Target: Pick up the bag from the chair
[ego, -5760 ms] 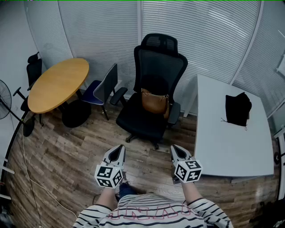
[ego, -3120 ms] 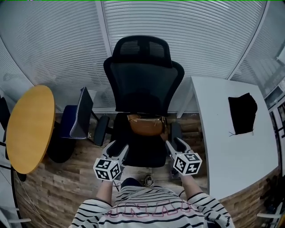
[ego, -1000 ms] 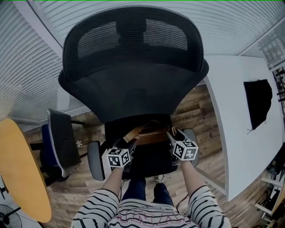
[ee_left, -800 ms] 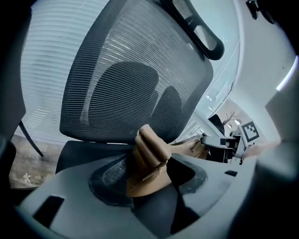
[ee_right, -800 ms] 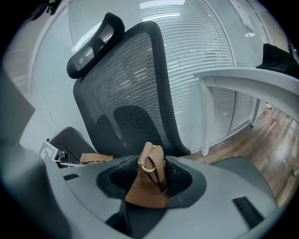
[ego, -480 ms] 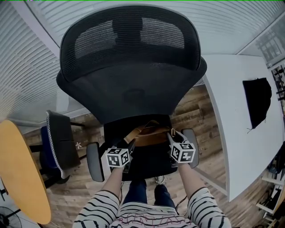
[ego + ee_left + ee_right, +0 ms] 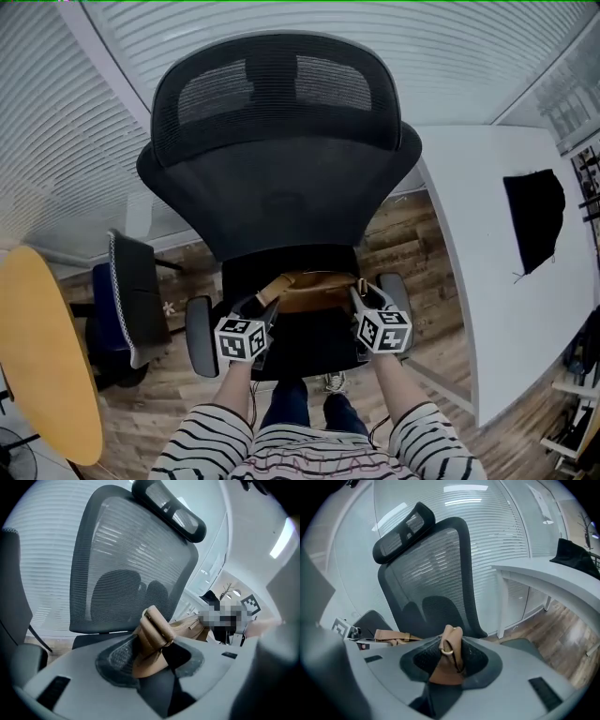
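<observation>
Tan leather bag [image 7: 314, 292] sits over the seat of the black mesh office chair [image 7: 281, 178], just in front of the backrest, stretched between the two grippers. Whether it rests on the seat cannot be told. The left gripper [image 7: 265, 303] is at the bag's left end. Its fingers [image 7: 118, 659] have just been closing, and they pinch a folded tan strap [image 7: 153, 634] between their pads. The right gripper [image 7: 361, 292] is at the bag's right end. Its fingers [image 7: 478, 660] have also just been closing, and they clamp a strap tab with a metal ring [image 7: 447, 650]. To the right stands a white desk [image 7: 487, 291] with a black cloth [image 7: 534, 217] lying at its far end.
</observation>
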